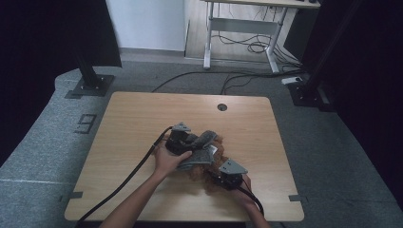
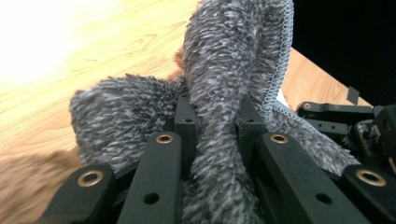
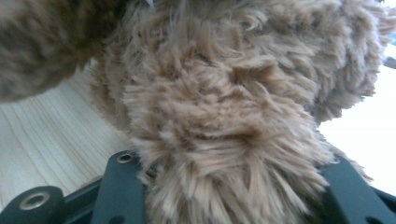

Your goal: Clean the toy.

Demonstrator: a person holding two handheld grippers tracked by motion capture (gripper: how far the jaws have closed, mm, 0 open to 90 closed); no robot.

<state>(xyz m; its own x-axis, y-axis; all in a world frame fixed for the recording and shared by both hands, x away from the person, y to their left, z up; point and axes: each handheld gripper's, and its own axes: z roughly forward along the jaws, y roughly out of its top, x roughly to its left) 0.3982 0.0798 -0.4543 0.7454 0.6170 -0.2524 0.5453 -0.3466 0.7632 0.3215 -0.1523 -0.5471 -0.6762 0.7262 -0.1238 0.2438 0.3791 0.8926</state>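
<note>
A grey fuzzy cloth [image 1: 203, 153] with a stitched edge lies bunched over a brown plush toy [image 1: 196, 174] near the middle of the wooden table [image 1: 142, 118]. My left gripper [image 1: 190, 145] is shut on a fold of the grey cloth [image 2: 224, 88], which rises between its black jaws; the gripper [image 2: 217, 112] holds it just above the tabletop. My right gripper [image 1: 214, 175] sits at the front right of the pile. Its jaws press into the brown plush [image 3: 224, 107] from both sides, the right gripper [image 3: 233, 182] being shut on the fur.
A round cable hole [image 1: 222, 107] sits near the table's far edge. A thick black cable [image 1: 128, 178] trails from the left gripper across the front left of the table. Bare wood [image 3: 51, 140] lies left of the plush. A desk frame [image 1: 242, 28] stands on the floor beyond.
</note>
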